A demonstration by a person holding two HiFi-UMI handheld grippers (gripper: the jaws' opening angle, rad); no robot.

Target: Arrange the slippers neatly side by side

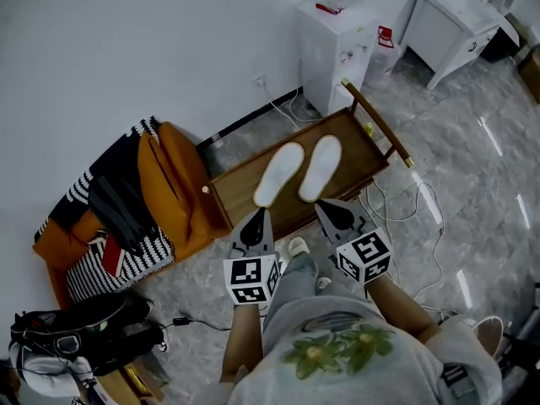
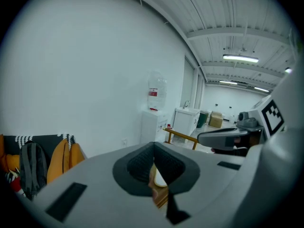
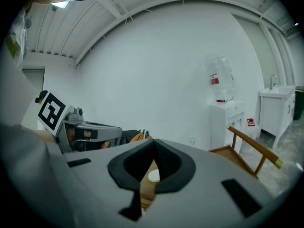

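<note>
Two white slippers lie soles up, side by side, on a low wooden table [image 1: 363, 160]: the left slipper [image 1: 278, 174] and the right slipper [image 1: 321, 167], nearly parallel with a small gap between them. My left gripper [image 1: 260, 215] is shut and empty, hovering just short of the left slipper's near end. My right gripper [image 1: 324, 204] is shut and empty too, just short of the right slipper. In the left gripper view a sliver of slipper [image 2: 159, 179] shows through the shut jaws; the right gripper view shows a bit of slipper [image 3: 153, 176] likewise.
A white water dispenser [image 1: 335, 45] stands behind the table, a white cabinet [image 1: 447, 24] farther right. Cables [image 1: 422, 218] trail on the marble floor right of the table. An orange cushion and striped bags [image 1: 135, 201] lie left. The person's feet [image 1: 297, 247] stand before the table.
</note>
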